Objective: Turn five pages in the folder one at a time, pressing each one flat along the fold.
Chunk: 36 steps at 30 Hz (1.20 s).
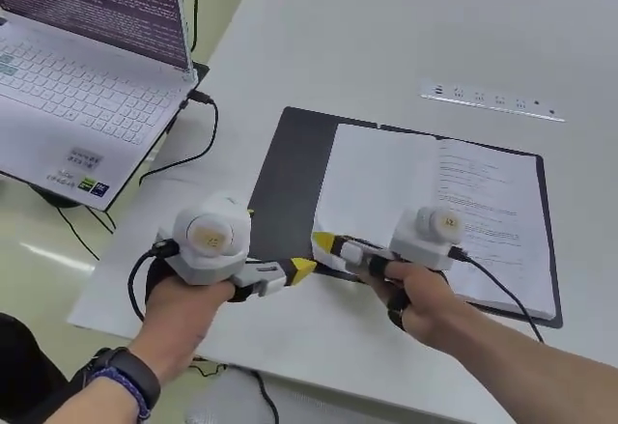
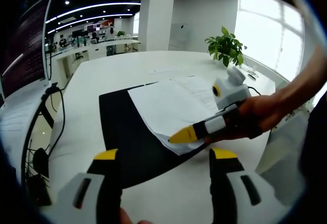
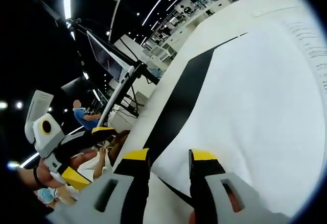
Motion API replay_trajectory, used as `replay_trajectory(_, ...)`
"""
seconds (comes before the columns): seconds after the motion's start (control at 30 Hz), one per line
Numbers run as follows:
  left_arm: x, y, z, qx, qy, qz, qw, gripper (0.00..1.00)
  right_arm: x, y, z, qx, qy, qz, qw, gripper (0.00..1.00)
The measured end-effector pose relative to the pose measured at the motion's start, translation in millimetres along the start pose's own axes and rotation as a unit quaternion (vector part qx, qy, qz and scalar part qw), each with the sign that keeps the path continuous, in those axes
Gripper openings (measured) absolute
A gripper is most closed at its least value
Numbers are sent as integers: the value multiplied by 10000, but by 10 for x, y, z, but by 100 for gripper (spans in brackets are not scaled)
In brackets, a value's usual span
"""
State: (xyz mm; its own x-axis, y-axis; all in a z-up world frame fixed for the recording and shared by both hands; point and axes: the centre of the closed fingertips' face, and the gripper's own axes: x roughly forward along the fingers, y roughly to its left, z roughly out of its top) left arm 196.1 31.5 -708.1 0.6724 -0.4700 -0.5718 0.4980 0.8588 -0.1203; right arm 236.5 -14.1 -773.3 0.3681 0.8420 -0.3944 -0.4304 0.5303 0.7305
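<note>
An open black folder (image 1: pixel 290 173) lies on the white table, its left inside cover bare. A blank white page (image 1: pixel 381 187) lies left of the fold, and a printed page (image 1: pixel 492 216) to its right. My right gripper (image 1: pixel 326 243) is at the blank page's lower left corner. Its yellow-tipped jaws (image 3: pixel 169 155) stand a little apart, and the page's edge (image 3: pixel 245 101) runs up between them. My left gripper (image 1: pixel 294 272) hovers just off the folder's near edge. It is wide open (image 2: pixel 164 155) and empty, and points at the right gripper (image 2: pixel 180 136).
An open laptop (image 1: pixel 87 67) sits at the far left, with a black cable (image 1: pixel 188 154) trailing toward the folder. A socket strip (image 1: pixel 492 101) is set into the table behind the folder. The table's near edge (image 1: pixel 319 381) runs under both hands.
</note>
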Motion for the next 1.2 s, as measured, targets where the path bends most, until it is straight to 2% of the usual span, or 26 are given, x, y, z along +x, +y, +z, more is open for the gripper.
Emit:
replay_trajectory(0.2, 36, -16, 14, -6, 9, -29, 10000, 69, -38, 37, -18, 30, 85, 96, 9999, 34)
replay_trajectory(0.37, 88, -50, 18, 0, 32, -82, 10000, 68, -151, 63, -1, -84, 72, 167, 9998, 39)
replay_trajectory(0.5, 149, -77, 7, -18, 51, -138, 9999, 67, -290, 52, 26, -310, 59, 158, 9994, 38)
replay_trajectory(0.7, 231, -159, 81, 43, 13, -282, 9996, 65, -533, 91, 76, -664, 43, 171, 9976, 36)
replay_trajectory(0.77, 262, -178, 106, 63, -25, -325, 9994, 63, -632, 60, 102, -729, -46, 67, 9973, 35)
replay_trajectory(0.87, 311, -197, 135, 0, -81, -417, 9991, 57, -785, 43, 136, -725, -188, -7, 9972, 34)
replay_trajectory(1.03, 471, -227, 131, 96, -7, -516, 9986, 50, -961, 26, 187, -614, -426, -40, 9972, 30)
replay_trajectory(1.13, 551, -278, 203, 104, -136, -651, 9977, 36, -1052, 32, 223, -514, -613, 5, 9968, 26)
replay_trajectory(1.2, 621, -308, 199, 125, -55, -736, 9972, 31, -1112, 7, 230, -502, -659, -53, 9966, 24)
